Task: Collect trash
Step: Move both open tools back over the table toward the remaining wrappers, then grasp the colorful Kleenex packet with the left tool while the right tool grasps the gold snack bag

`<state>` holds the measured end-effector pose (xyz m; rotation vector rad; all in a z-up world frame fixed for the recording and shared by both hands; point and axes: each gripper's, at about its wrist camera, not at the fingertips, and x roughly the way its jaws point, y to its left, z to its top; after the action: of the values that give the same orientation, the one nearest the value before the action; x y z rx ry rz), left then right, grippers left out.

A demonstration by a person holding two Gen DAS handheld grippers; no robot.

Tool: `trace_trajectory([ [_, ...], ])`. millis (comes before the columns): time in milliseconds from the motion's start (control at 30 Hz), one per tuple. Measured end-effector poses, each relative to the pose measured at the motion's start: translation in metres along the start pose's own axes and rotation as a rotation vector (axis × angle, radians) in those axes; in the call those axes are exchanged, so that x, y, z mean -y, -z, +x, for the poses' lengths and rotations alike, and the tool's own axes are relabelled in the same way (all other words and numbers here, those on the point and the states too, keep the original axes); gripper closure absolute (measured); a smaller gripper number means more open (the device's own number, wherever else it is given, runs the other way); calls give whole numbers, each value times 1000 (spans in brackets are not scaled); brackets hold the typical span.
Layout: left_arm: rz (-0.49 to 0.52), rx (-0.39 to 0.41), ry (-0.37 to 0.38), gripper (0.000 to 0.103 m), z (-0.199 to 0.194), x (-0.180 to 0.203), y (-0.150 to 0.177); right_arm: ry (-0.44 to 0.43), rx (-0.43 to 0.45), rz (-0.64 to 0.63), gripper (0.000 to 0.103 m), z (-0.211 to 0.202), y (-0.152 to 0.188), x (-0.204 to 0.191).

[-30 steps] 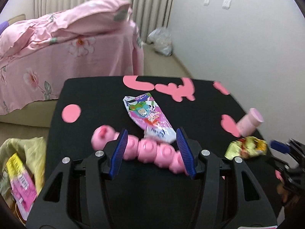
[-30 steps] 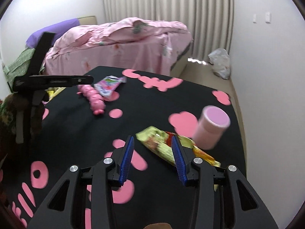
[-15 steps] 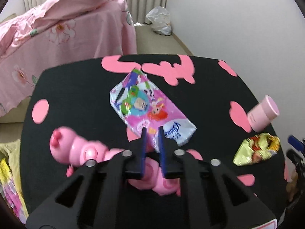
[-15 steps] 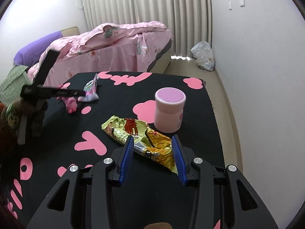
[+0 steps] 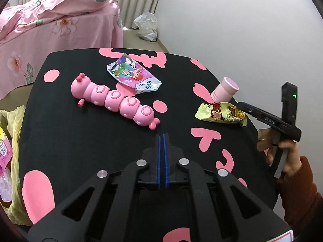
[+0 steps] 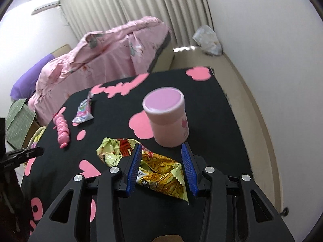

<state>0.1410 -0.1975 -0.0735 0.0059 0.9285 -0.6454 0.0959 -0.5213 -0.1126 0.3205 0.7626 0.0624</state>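
The right gripper [image 6: 161, 167] is spread wide, straddling the yellow snack wrapper [image 6: 153, 167] at lower centre, whose long axis runs upper left to lower right across the jaws. The left gripper [image 5: 162, 141], pressed together and empty, sits well apart from the purple snack wrapper [image 5: 133, 76].

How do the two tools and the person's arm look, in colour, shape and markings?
Both tools are matte black frames with triangular cut-outs and round silver bolts. The left tool and the right tool each carry two blue ribbed pads. Seen from the left wrist view, the right tool's body bears a small green light. The right hand is bare, with a rust-brown knitted sleeve. No cables show.
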Motion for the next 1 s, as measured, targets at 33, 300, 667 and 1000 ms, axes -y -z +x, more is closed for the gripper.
trace_trajectory([
  [33,-7,4,0,87,0,-1,-2,-4,-11,6,62,2,2,-2],
  [300,-60,48,-25,57,28,-16,-57,-63,-79,-134,57,-7,38,-44],
  [667,-74,-137,-162,55,112,-23,-107,-20,-5,-164,55,-40,54,-48],
  [1000,26,-107,-93,55,127,2,-103,7,-16,-147,46,-58,57,-27],
])
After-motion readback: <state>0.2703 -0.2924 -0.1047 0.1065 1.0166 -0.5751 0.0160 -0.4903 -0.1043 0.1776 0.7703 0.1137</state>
